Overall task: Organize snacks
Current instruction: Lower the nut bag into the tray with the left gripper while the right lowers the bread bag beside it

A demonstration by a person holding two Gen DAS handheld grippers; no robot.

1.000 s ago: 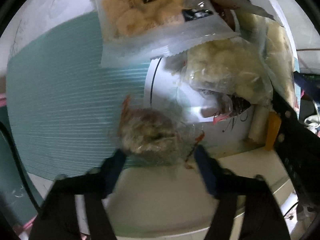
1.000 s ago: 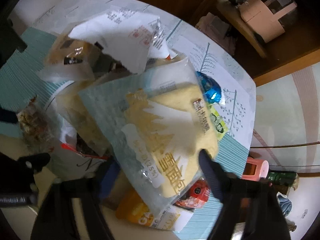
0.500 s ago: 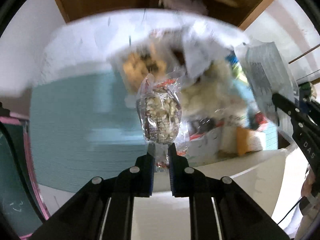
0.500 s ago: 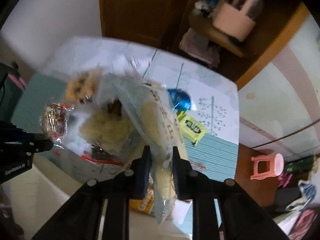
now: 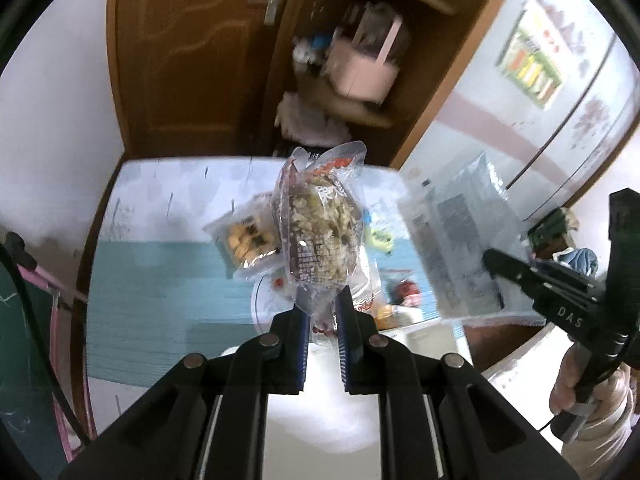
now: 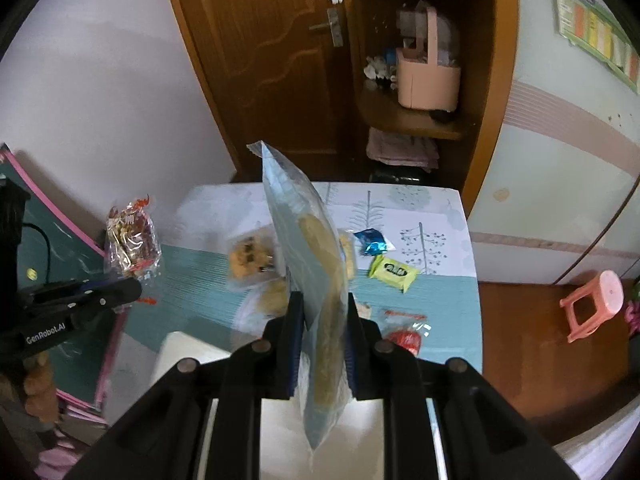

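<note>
Left gripper (image 5: 322,302) jaws clamped on a clear nut packet (image 5: 320,236); right gripper (image 6: 322,306) jaws clamped on a pale blue pouch (image 6: 308,256). Both packets are raised above the tabletop (image 6: 208,280), where other snacks (image 6: 394,270) lie scattered.

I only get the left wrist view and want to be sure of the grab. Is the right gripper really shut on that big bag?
Observer: Yes. The right wrist view shows the right gripper shut on the bag, both pads pinching it edge-on.
Operator: I see only its printed back. What's inside?
Observer: Something flat and yellow shows through the pale blue front.
Operator: Anything on the floor to the right of the table?
Observer: A pink stool stands there, clear of the table.
</note>
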